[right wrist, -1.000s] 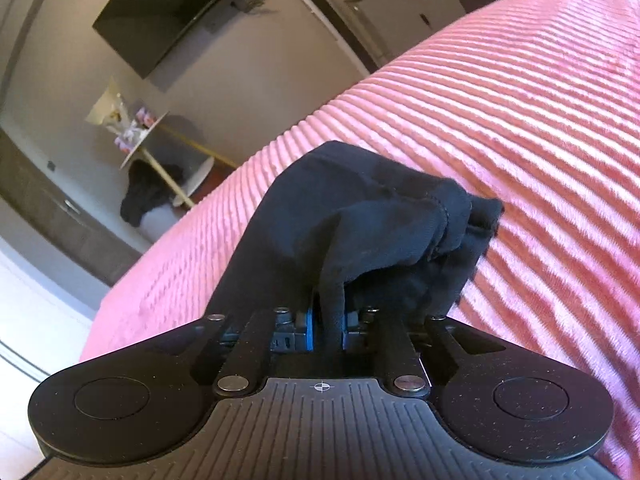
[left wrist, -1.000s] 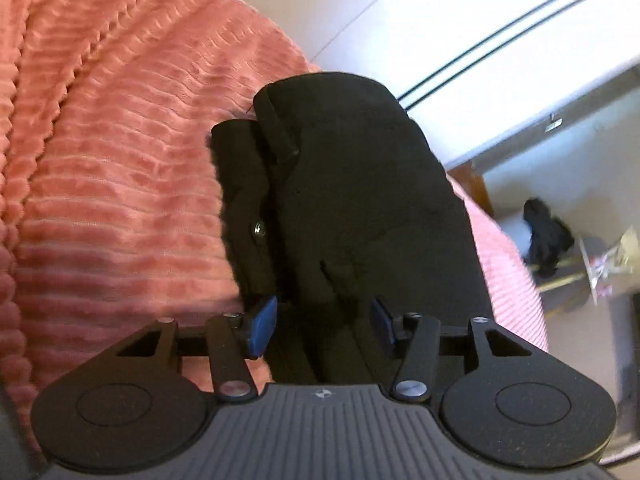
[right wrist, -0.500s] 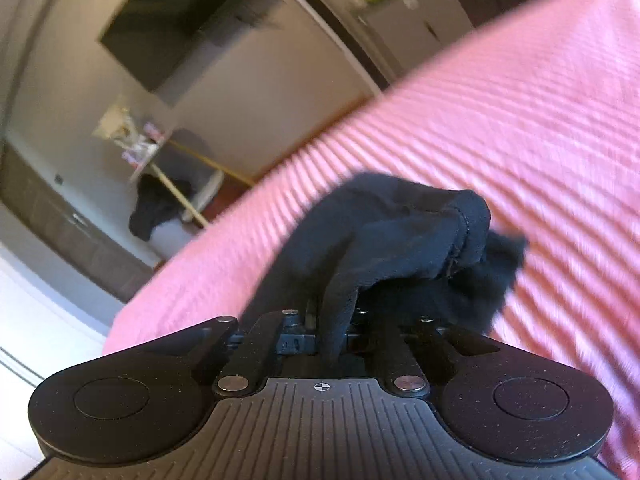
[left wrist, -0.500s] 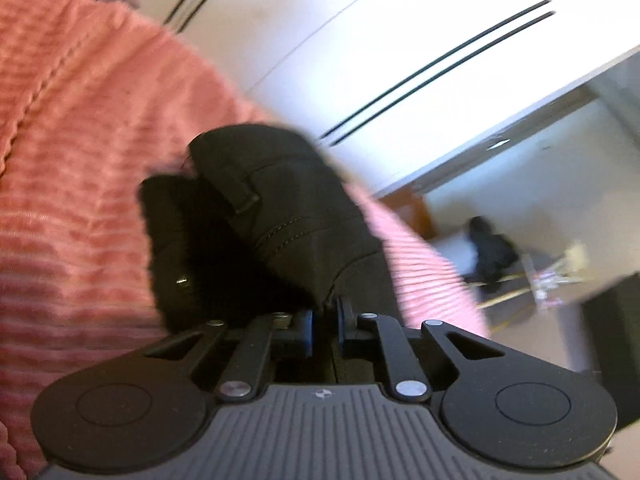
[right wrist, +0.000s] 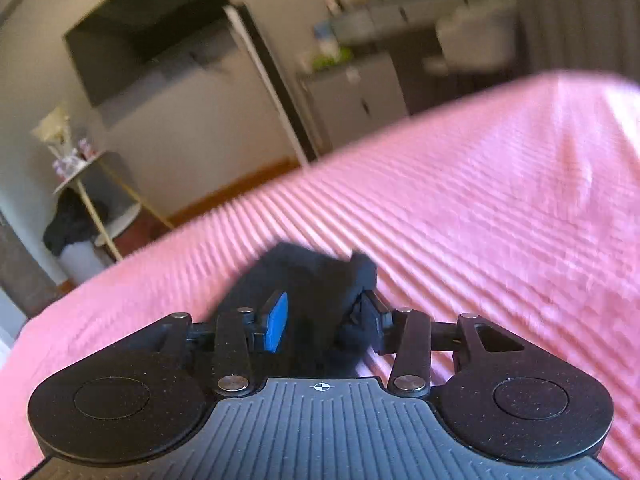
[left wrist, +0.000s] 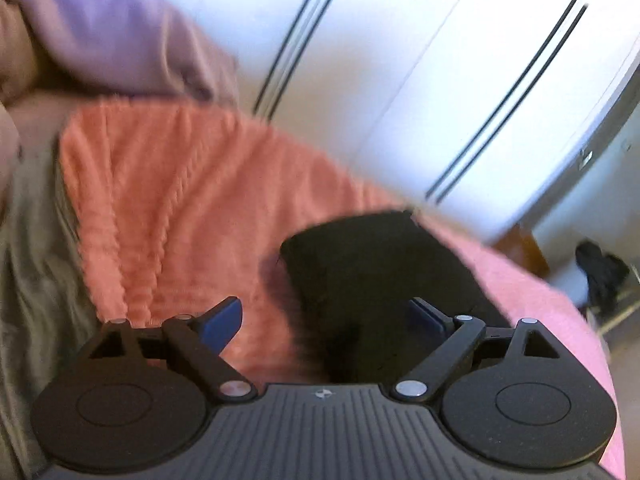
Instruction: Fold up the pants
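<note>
The black pants [left wrist: 372, 272] lie folded on the pink ribbed bedspread [left wrist: 168, 208]. In the left wrist view my left gripper [left wrist: 324, 320] is open, its blue pads spread wide; the pants lie just ahead under its right side. In the right wrist view the pants [right wrist: 312, 280] show as a small dark bundle on the bedspread [right wrist: 480, 216]. My right gripper [right wrist: 324, 320] is open, with the cloth between its pads but not clamped. Both views are blurred by motion.
A lilac pillow [left wrist: 120, 36] and grey-green bedding [left wrist: 32, 240] lie at the left. White wardrobe doors [left wrist: 400, 80] stand behind the bed. A side table [right wrist: 88, 184] with dark clothing under it, a wall TV [right wrist: 148, 40] and a cabinet [right wrist: 360, 92] stand beyond the bed edge.
Both grippers were shut on the pants half a second ago and have opened, letting the cloth drop onto the bed. Both have pulled back and tilted up.
</note>
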{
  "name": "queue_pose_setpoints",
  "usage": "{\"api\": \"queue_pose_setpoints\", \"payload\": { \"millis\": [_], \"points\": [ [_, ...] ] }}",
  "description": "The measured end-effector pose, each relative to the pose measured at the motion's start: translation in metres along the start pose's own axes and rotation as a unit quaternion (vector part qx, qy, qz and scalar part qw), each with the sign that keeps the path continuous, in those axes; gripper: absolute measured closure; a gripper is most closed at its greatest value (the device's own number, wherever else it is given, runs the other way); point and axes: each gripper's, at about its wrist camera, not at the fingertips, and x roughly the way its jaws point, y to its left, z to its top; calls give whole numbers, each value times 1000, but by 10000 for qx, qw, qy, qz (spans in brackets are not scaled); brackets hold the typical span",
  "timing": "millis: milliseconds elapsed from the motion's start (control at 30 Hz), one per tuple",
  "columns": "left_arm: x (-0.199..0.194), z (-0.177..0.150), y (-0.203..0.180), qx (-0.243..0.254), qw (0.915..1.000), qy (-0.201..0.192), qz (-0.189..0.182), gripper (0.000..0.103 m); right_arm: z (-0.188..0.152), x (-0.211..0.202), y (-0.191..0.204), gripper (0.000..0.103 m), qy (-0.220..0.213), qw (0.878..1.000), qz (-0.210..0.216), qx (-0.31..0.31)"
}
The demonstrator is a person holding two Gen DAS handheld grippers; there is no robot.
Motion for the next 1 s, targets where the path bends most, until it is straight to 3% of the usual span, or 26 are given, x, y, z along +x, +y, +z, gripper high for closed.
{"api": "queue_pose_setpoints", "payload": {
  "millis": [100,167,200,267,367,400,467,567,833,867,900,933,1000],
  "points": [
    [-11,-10,-32,-22,9994,-326,-139,12,-11,-30,68,57,-172,9923,1121,-497],
    [-13,-27,-58,209,9989,-408,-139,10,-31,-42,124,54,274,9717,2259,-637],
    [-12,-37,-68,369,9982,-454,-88,9,-45,-45,152,50,622,9558,2787,-706],
    [-5,-56,-85,860,9944,-618,69,8,-86,-47,223,50,1498,9090,3748,-1038],
    [10,-77,-94,1945,9718,-1191,602,8,-152,-50,321,50,2518,8456,4427,-1601],
    [15,-77,-92,2031,9679,-1295,715,8,-172,-51,348,50,2659,8338,4497,-1782],
    [21,-72,-82,1706,9747,-1289,649,7,-205,-47,391,51,3010,8130,4571,-1986],
    [32,-70,-74,1364,9807,-1211,697,4,-242,-39,432,50,3433,7989,4462,-2117],
    [60,-72,-76,1276,9800,-1244,891,4,-267,-42,480,52,3244,7645,4632,-3096],
    [65,-72,-75,1340,9787,-1224,961,4,-268,-43,481,57,3190,7622,4647,-3183],
    [67,-73,-76,1396,9772,-1244,1005,4,-268,-44,484,82,3177,7546,4732,-3252],
    [67,-72,-76,1400,9769,-1270,996,4,-269,-45,484,93,3226,7467,4804,-3280],
    [67,-70,-72,1272,9787,-1301,945,4,-272,-47,487,96,3116,7417,4830,-3457]
  ]
}}
